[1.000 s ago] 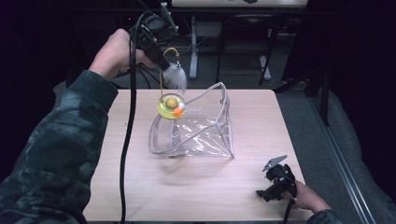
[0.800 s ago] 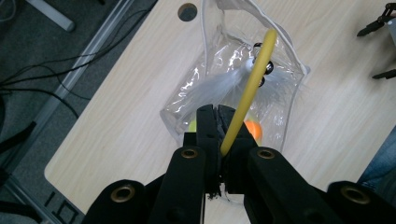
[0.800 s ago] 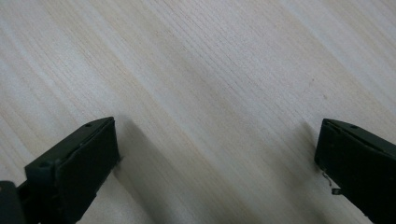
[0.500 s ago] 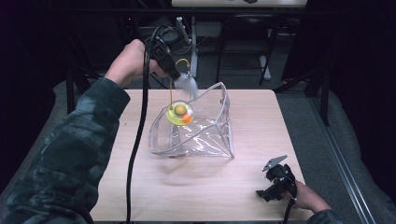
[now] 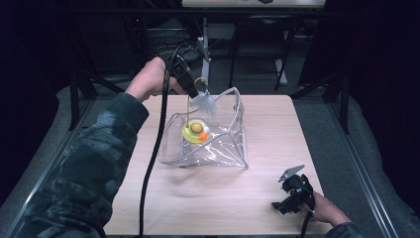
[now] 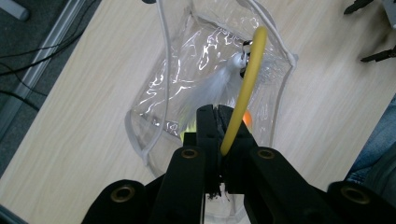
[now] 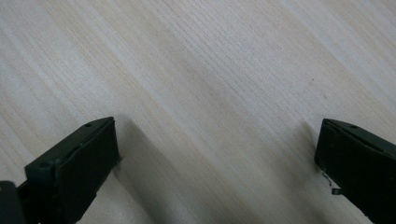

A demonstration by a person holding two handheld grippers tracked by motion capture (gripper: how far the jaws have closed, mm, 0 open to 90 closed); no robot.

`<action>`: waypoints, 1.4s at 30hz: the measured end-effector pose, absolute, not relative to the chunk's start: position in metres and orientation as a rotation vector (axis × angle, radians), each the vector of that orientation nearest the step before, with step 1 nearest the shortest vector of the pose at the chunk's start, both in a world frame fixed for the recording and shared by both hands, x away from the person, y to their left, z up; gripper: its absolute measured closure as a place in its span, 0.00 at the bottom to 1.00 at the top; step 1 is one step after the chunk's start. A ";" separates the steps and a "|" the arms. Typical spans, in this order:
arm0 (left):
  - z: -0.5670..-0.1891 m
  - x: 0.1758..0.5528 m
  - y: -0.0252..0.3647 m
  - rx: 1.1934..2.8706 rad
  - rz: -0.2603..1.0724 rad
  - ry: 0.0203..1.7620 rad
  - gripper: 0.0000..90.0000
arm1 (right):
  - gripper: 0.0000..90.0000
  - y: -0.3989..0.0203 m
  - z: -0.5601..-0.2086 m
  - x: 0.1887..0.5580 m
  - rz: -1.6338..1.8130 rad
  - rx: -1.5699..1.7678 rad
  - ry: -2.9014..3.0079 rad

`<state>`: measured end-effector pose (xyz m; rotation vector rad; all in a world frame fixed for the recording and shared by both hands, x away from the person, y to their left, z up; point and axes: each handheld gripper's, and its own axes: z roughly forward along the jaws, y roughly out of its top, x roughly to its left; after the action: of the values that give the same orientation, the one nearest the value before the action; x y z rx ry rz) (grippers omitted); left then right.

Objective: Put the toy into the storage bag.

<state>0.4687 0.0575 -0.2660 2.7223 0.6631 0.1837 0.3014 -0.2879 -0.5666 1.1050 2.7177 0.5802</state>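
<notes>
Step in hand: the toy is being lowered into the clear pouch (image 5: 218,144), by the look of it; the person's left gripper (image 5: 194,91) carries it over the pouch's open mouth.
Left gripper: closed on the yellow cord (image 6: 243,88), which runs out from between the two black jaws in the left gripper view; a white feather tuft (image 6: 212,88) hangs on that cord just beyond the jaw tips.
Toy: in the high view a yellow ring with an orange ball (image 5: 198,131) hangs at the bottom of the cord, already inside the pouch's walls and near its floor; whether it touches the floor cannot be told.
Toy relative to gripper: the ring hangs below the jaws, the feather tuft between ring and jaws, at the pouch's far rim.
Pouch: stands open in the middle of the table (image 5: 148,208), its mouth facing up and toward the left gripper.
Right gripper (image 5: 293,193): jaws wide apart, holding nothing, resting low over bare wood at the near right corner, well apart from the pouch.
Doing it well: the descent should be kept straight so the feather clears the rim, and the cord released only once ring and feather sit inside; the soft walls may fold inward if brushed.
</notes>
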 end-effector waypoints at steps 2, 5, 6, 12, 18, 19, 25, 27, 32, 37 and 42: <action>-0.274 0.471 0.057 2.726 0.162 0.660 0.98 | 0.00 -0.288 -0.567 0.301 0.573 1.100 2.717; -0.285 0.473 0.056 2.732 0.127 0.664 0.98 | 0.00 -0.288 -0.566 0.302 0.569 1.097 2.718; -0.289 0.474 0.055 2.734 0.114 0.664 0.98 | 0.00 -0.288 -0.566 0.302 0.569 1.098 2.719; -0.306 0.480 0.053 2.758 0.070 0.676 0.98 | 0.00 -0.288 -0.566 0.302 0.571 1.099 2.719; -0.324 0.484 0.053 2.762 0.038 0.701 0.98 | 0.00 -0.288 -0.566 0.301 0.571 1.100 2.717; -0.326 0.485 0.053 2.773 0.030 0.701 0.98 | 0.00 -0.288 -0.566 0.301 0.572 1.101 2.717; -0.343 0.489 0.051 2.780 -0.009 0.716 0.98 | 0.00 -0.288 -0.566 0.302 0.567 1.097 2.719; -0.346 0.490 0.051 2.773 -0.015 0.727 0.98 | 0.00 -0.288 -0.566 0.302 0.567 1.097 2.719; -0.354 0.493 0.051 2.769 -0.034 0.744 0.98 | 0.00 -0.288 -0.566 0.302 0.571 1.097 2.719; -0.362 0.493 0.051 2.774 -0.044 0.756 0.98 | 0.00 -0.289 -0.566 0.301 0.567 1.097 2.719; -0.367 0.495 0.055 2.754 -0.065 0.780 0.98 | 0.00 -0.289 -0.566 0.302 0.570 1.095 2.721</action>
<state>0.4950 0.0551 -0.3666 2.7539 0.7797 -0.0654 0.3015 -0.2885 -0.5663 1.0954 2.7208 0.5696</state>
